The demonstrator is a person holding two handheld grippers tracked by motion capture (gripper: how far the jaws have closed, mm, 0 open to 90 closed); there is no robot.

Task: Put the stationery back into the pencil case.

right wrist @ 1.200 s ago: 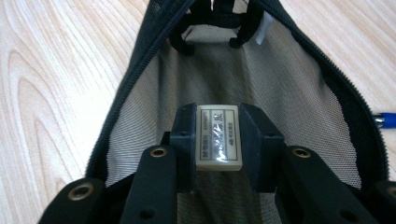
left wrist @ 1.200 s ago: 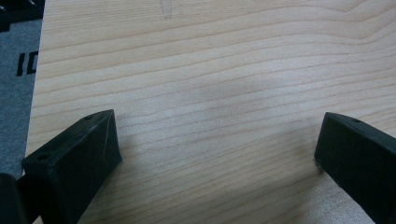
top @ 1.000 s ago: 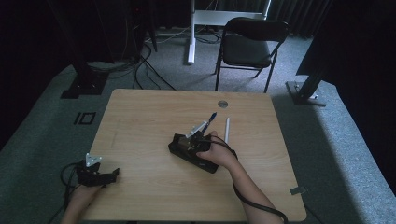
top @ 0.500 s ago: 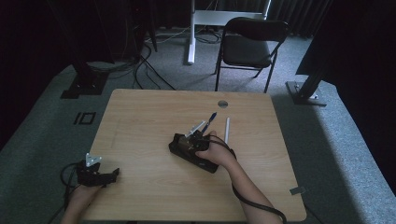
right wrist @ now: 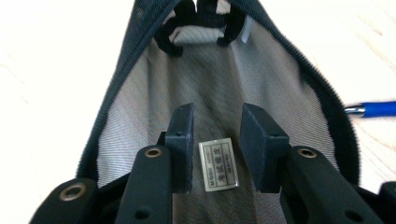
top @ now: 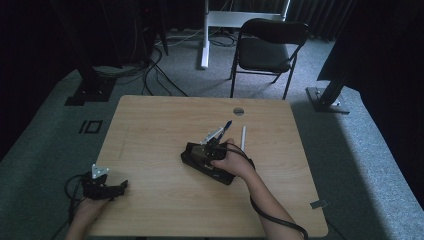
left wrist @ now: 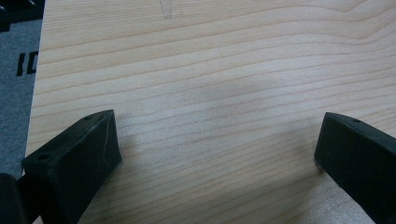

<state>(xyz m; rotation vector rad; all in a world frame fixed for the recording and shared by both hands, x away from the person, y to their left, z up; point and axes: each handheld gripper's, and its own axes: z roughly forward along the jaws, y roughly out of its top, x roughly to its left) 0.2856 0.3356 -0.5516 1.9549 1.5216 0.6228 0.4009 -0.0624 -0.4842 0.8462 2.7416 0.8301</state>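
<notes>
The right gripper (right wrist: 215, 149) points into the open black mesh pencil pouch (right wrist: 219, 84) lying mid-table. Its jaws have just been opening a little, and nothing is pinched between them. The blue pen (right wrist: 371, 108) lies just outside the pouch, its long axis across the gripper's line. A white pen (top: 243, 138) rests nearby. The left gripper (left wrist: 215, 154) stands wide and released near the wooden table (top: 165, 125) edge, well apart.

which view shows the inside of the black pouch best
The right gripper view: the pouch lies open there, its grey mesh lining and a small label plain. In the high view it is a dark shape under the hand.
</notes>
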